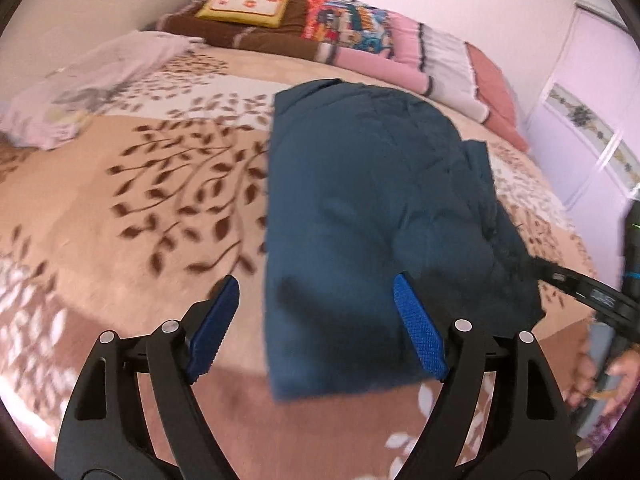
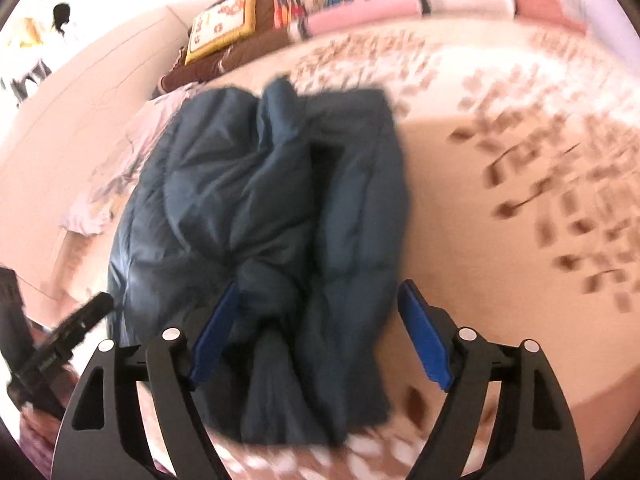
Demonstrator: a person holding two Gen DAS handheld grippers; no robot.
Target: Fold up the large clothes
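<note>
A dark blue padded garment (image 1: 372, 200) lies folded into a long bundle on the leaf-patterned bedspread (image 1: 132, 184). It also shows in the right wrist view (image 2: 272, 216), bunched and creased. My left gripper (image 1: 316, 304) is open and empty, its blue pads apart just above the garment's near left edge. My right gripper (image 2: 320, 308) is open and empty, its jaws either side of the garment's near end. The right gripper's black frame shows at the garment's right edge in the left wrist view (image 1: 580, 288). Both views are motion-blurred.
A light lilac garment (image 1: 80, 88) lies crumpled at the bed's far left. Pillows and folded blankets (image 1: 340, 32) line the far end. A wardrobe (image 1: 592, 92) stands on the right. The other gripper's black frame (image 2: 60, 340) shows at lower left in the right wrist view.
</note>
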